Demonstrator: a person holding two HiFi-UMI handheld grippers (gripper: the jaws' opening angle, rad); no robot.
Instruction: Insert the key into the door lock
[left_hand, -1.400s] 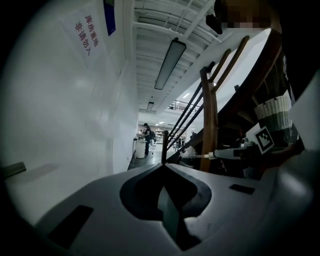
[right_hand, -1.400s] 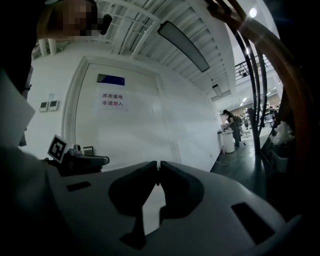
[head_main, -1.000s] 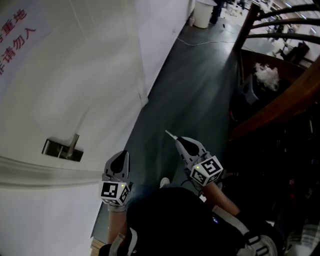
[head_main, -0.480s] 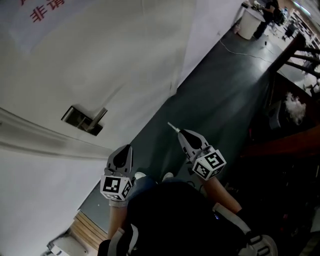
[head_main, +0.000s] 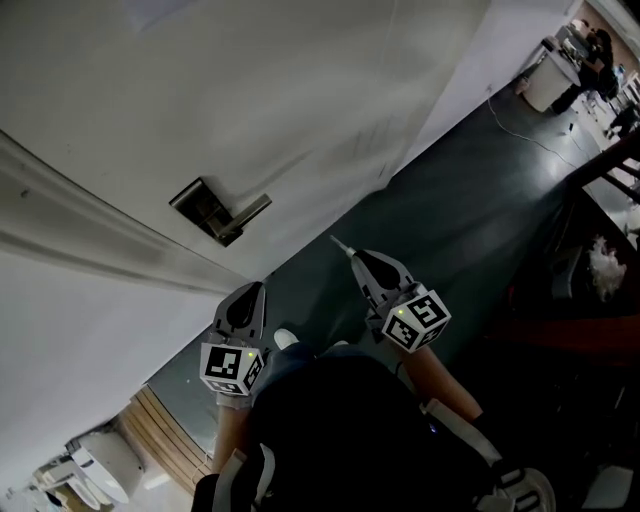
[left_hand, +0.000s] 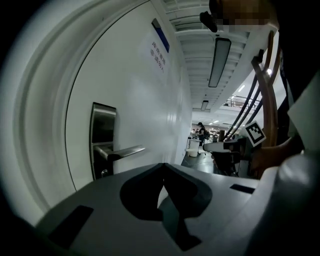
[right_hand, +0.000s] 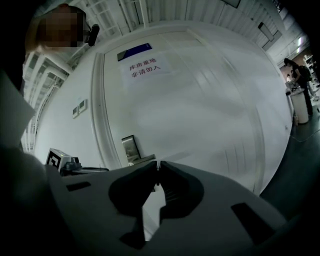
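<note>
Up top we're looking steeply down over the left gripper (head_main: 250, 290) and right gripper (head_main: 356, 268); both gripper cameras face the nearby door (head_main: 200, 90), all three catching its lock plate (head_main: 204, 206).

dim, fisheye-warped edges, slight motion blur

The key (right_hand: 158, 164) was largely hidden between the clamped jaws of the right gripper (right_hand: 158, 168), while the door notice (head_main: 150, 8) was cut off at the head view's top edge.

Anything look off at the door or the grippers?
Nothing stands out. The handle sits level on its plate, both intact. The right gripper is shut on the key, which points ahead, short of the door. The left gripper is shut and empty.
</note>
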